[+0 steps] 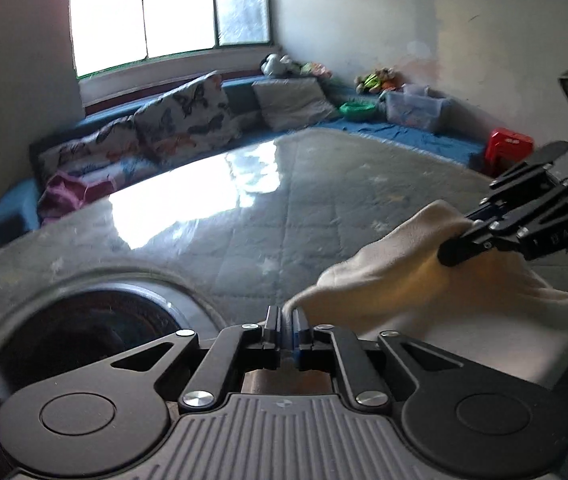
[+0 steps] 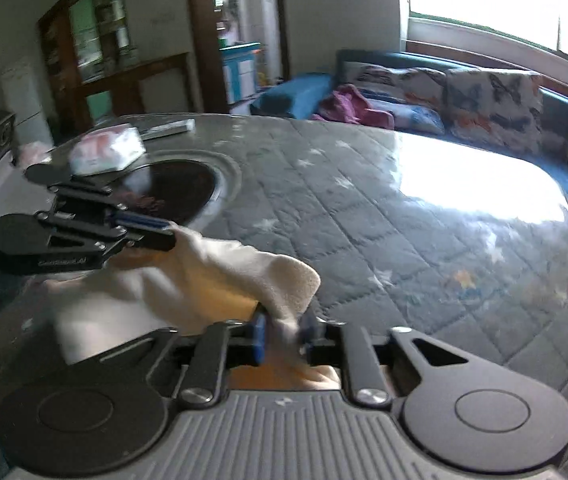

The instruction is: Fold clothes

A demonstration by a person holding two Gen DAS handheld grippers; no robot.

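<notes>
Taking the cream cloth point(image 1: 436, 280) as the landmark: in the left wrist view, far to its left lies the dark round inset point(image 1: 83, 328) in the glossy table top point(image 1: 243, 216), which shows a grey quilted star pattern. Directly at the cloth's left corner sits the left gripper point(image 1: 288, 320), its jaws pressed together with a thin edge of the cloth pinched between the blue pads. The cloth rises from there as a lifted ridge, its lower part draped onto the table. At the cloth's upper right edge the right gripper point(image 1: 458, 236) is clamped on the fabric, jaws closed around it.

Beyond the cloth, a blue sofa point(image 1: 243, 92) with butterfly cushions point(image 1: 183, 116) runs under the window point(image 1: 163, 8); right of the cloth's far side stands a red stool point(image 1: 508, 144).

In the right wrist view, left of the cloth point(image 2: 211, 276) the left gripper point(image 2: 163, 232) pinches its upper corner, and behind it lies a tissue pack point(image 2: 107, 150) near the round inset point(image 2: 179, 188). At the cloth's near right corner, the right gripper point(image 2: 284, 332) grips a bunched fold between its pads. Right of the cloth spreads the table point(image 2: 404, 240), with the sofa point(image 2: 484, 92) behind.
</notes>
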